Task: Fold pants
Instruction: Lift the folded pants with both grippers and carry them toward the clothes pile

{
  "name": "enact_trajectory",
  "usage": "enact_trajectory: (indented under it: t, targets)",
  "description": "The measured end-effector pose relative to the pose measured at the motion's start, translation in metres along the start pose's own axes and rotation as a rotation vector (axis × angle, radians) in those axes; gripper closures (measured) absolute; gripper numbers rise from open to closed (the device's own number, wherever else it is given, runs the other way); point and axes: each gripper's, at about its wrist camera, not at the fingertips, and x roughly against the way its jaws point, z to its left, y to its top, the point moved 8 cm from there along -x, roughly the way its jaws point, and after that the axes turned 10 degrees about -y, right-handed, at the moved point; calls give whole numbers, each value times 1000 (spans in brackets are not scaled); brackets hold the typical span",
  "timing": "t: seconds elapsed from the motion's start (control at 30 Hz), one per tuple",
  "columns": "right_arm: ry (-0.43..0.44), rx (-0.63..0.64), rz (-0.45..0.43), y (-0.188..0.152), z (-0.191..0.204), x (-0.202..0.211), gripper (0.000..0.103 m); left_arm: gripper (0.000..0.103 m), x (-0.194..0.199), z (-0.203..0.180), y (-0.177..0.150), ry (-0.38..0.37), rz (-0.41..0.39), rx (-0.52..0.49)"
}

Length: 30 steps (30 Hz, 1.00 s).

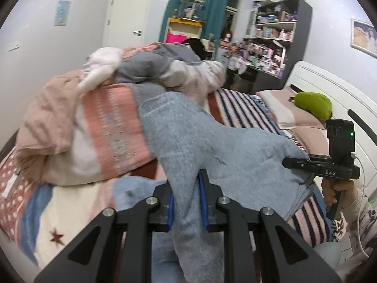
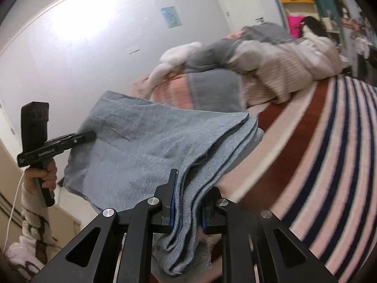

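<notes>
The blue-grey pants (image 1: 212,146) hang folded in several layers between my two grippers, lifted above the bed. My left gripper (image 1: 187,202) is shut on one end of the pants, cloth bunched between its blue pads. My right gripper (image 2: 187,202) is shut on the other end of the pants (image 2: 146,146), with the layered edges running through its jaws. The right gripper also shows in the left wrist view (image 1: 289,161) at the far right. The left gripper shows in the right wrist view (image 2: 90,135) at the left.
A striped bedspread (image 2: 318,165) covers the bed below. A heap of quilts and clothes (image 1: 99,108) lies at the far side. A green plush (image 1: 313,105) sits on a pillow by the white headboard (image 1: 329,89). Shelves (image 1: 275,35) stand behind.
</notes>
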Motion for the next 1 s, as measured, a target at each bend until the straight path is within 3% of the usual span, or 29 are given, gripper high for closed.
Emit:
enact_trajectory:
  t: [0.23, 0.5, 0.93, 1.0]
  targets:
    - [38, 13, 79, -14, 22, -41, 93, 88, -3, 39, -25, 43, 58, 48]
    - [42, -2, 186, -47, 21, -66, 93, 87, -23, 71, -60, 34, 119, 107]
    - [-14, 36, 158, -50, 24, -63, 89, 79, -20, 66, -61, 76, 99, 105]
    - [-29, 56, 150, -51, 25, -62, 85, 70, -18, 64, -59, 97, 96, 95]
